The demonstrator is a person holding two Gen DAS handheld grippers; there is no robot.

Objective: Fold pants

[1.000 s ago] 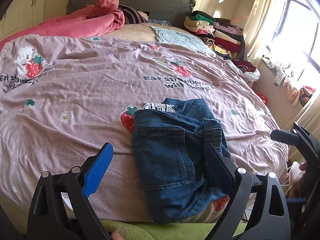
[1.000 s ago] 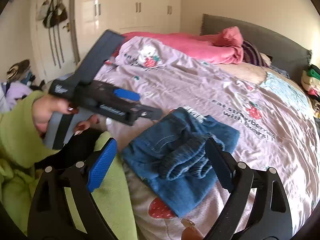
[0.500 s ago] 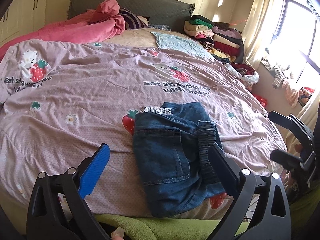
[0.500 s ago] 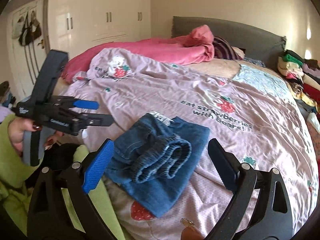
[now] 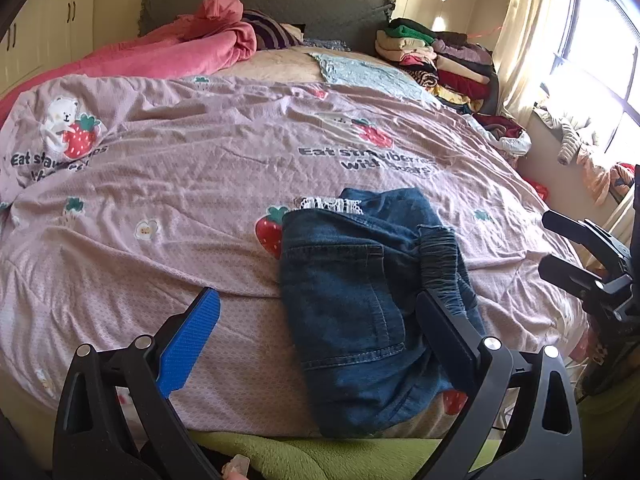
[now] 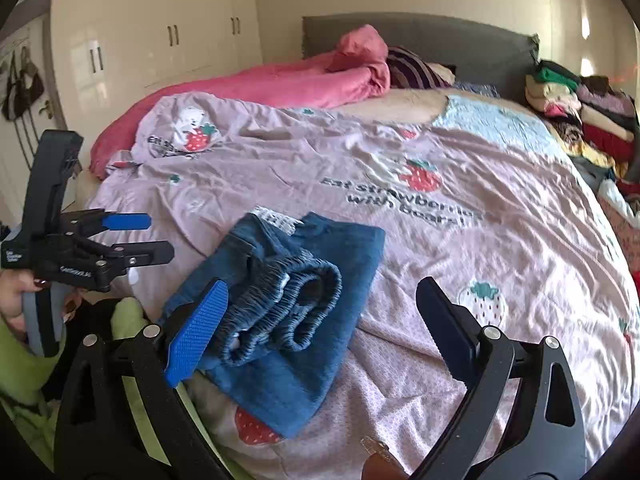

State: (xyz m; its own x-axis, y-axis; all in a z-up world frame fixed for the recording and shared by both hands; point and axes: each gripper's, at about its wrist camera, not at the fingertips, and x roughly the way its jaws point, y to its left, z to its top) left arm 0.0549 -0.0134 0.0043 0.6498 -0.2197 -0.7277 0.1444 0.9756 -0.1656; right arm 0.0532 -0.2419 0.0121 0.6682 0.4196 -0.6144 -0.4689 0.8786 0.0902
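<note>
The folded dark-blue denim pants (image 5: 360, 304) lie low and centre in the left wrist view, on the pink strawberry-print bedspread (image 5: 180, 184). Folding looks finished; next is probably tidying or withdrawal. The left tool (image 5: 316, 320) and the right tool (image 6: 320, 316) both gape, holding nothing. Only the right view shows the bunched elastic waistband (image 6: 288, 300) end-on.

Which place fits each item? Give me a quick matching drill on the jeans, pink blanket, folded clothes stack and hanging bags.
Things:
1. jeans
2. pink blanket
3. folded clothes stack
4. hanging bags

Places:
A. on the door beside the wardrobe
B. far corner of the bed, next to the curtain
C. near edge of the bed
D. along the bed up to the headboard

Pairs: 1-C, 2-D, 3-B, 4-A
</note>
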